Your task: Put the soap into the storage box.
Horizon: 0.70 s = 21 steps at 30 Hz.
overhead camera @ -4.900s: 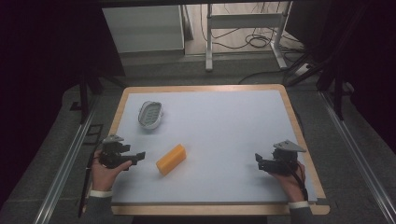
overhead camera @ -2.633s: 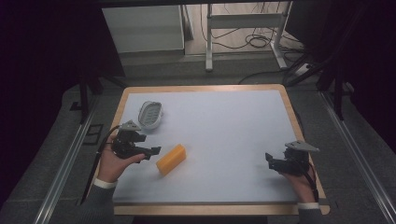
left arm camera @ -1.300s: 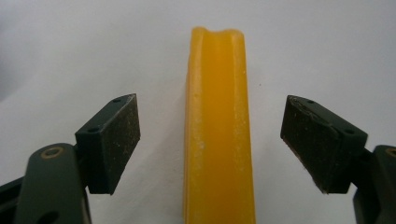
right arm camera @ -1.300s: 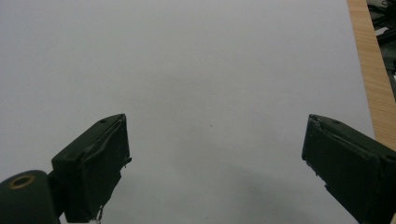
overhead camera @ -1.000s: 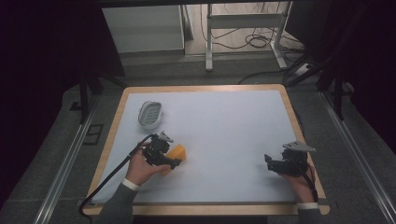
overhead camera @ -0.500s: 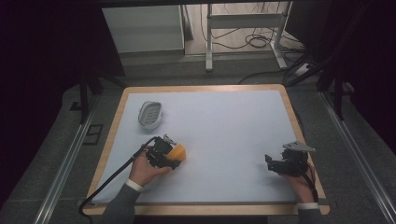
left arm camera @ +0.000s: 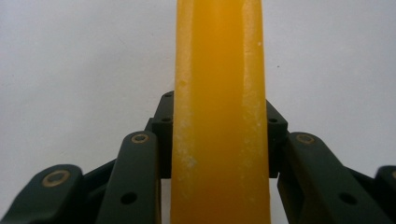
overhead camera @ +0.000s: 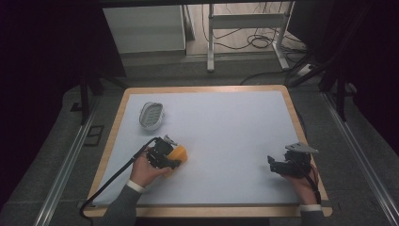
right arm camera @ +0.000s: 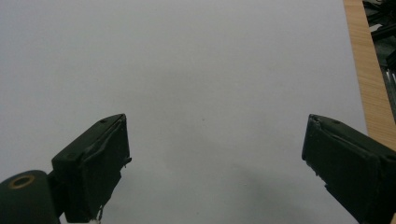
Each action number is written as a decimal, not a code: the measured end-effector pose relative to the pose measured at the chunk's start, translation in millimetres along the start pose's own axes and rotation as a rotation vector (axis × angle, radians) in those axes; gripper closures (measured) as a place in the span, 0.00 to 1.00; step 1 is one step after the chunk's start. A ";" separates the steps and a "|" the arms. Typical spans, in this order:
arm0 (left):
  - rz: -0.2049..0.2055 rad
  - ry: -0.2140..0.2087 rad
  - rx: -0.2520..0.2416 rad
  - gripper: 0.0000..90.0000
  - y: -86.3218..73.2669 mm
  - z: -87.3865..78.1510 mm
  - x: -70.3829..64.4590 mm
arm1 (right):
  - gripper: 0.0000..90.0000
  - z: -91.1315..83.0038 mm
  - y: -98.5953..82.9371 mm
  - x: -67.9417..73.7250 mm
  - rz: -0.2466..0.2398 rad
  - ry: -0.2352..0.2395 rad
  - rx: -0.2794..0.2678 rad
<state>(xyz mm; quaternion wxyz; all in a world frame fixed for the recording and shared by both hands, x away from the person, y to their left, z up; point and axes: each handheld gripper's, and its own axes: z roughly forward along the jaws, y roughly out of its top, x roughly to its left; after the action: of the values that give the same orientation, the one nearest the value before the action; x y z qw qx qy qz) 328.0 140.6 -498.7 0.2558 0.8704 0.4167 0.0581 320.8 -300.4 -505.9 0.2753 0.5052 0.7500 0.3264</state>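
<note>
An orange-yellow block [overhead camera: 179,153] sits at the left front of the white table top [overhead camera: 226,127]. My left gripper [overhead camera: 170,160] is shut on it, with the block's near end between the jaws. In the left gripper view the block [left arm camera: 219,70] runs straight up the middle, and my left gripper [left arm camera: 219,137] presses both its sides. My right gripper [overhead camera: 272,162] rests near the table's right front, open and holding nothing. In the right gripper view, my right gripper [right arm camera: 217,158] has its jaws wide apart over bare white surface.
A grey and white oval dish-like object [overhead camera: 151,114] lies at the back left of the table. The table has a wooden rim [overhead camera: 202,88]. A black cable [overhead camera: 115,176] trails from the left gripper over the front left edge. Metal frame legs [overhead camera: 210,42] stand beyond the table.
My left gripper moved from the table's left edge rightwards to the orange block and shut on its near end. The right gripper shifted only slightly.
</note>
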 end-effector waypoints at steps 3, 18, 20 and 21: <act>-0.003 -0.011 -0.028 0.68 0.4 -6.6 2.0 | 0.08 -0.8 0.2 -0.4 0.003 -0.003 -0.002; -0.026 -0.036 -0.125 0.68 0.1 -35.1 12.6 | 0.08 -0.9 0.3 -0.5 0.008 -0.006 -0.006; -0.026 -0.050 -0.134 0.68 0.5 -38.0 14.2 | 0.08 -0.9 0.2 -0.5 0.008 -0.006 -0.006; -0.024 -0.047 -0.137 0.68 1.1 -39.7 15.5 | 0.08 -0.9 0.2 -0.5 0.008 -0.006 -0.006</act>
<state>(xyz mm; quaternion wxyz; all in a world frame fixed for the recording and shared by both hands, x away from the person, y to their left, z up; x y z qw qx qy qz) 326.3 167.5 -465.7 0.3252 0.8468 0.4162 0.0630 320.5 -301.1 -505.1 0.2780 0.5083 0.7462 0.3280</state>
